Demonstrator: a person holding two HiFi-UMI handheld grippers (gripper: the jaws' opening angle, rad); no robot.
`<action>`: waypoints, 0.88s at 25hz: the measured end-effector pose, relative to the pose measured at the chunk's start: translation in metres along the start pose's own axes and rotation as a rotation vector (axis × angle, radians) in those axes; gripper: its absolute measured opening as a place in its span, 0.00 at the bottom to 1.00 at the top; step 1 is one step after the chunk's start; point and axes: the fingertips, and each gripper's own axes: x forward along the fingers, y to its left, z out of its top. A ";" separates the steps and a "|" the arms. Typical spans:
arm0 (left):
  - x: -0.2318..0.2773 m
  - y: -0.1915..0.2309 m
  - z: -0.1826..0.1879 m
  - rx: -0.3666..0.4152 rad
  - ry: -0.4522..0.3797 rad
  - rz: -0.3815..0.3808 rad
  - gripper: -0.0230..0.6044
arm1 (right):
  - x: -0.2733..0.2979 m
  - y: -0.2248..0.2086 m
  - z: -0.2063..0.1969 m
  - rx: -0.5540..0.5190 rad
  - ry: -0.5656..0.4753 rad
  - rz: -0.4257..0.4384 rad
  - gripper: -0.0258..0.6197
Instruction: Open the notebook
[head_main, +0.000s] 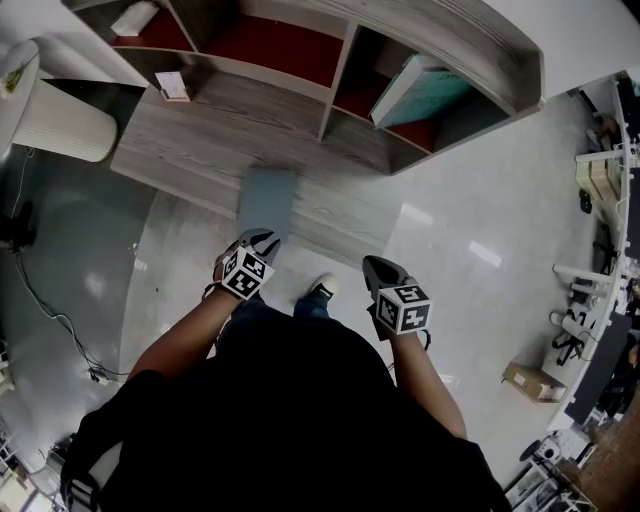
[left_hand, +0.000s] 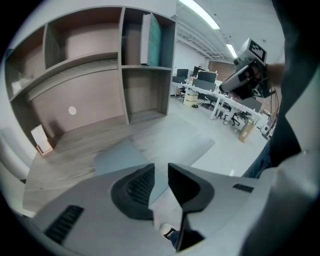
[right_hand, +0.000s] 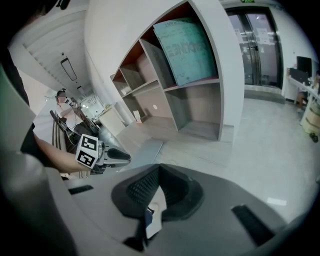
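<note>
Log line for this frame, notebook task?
notebook: closed, flat on wooden ledge | left gripper: open, empty, at notebook's near edge | right gripper: shut, empty, over floor

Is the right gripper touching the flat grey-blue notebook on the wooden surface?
Apart. The head view shows the right gripper over the pale floor, clear of the flat grey-blue notebook.

Matt, smooth grey-blue notebook (head_main: 268, 203), pale wood-grain desk (head_main: 185, 125) and shelf unit (head_main: 480, 40), glossy reflective floor (head_main: 470, 270)

light: bright, ceiling strips (left_hand: 200, 14) | glare: patches on floor (head_main: 416, 214) | edges: fisheye-bent, dark corners | near foreground soft
</note>
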 end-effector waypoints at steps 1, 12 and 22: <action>0.004 -0.003 -0.003 0.008 0.011 -0.004 0.18 | 0.001 0.000 -0.001 0.001 0.005 0.003 0.04; 0.041 -0.017 -0.027 0.092 0.099 -0.026 0.22 | 0.012 -0.008 -0.015 0.021 0.053 0.010 0.04; 0.065 -0.018 -0.046 0.238 0.186 0.017 0.30 | 0.016 -0.017 -0.020 0.023 0.076 0.007 0.04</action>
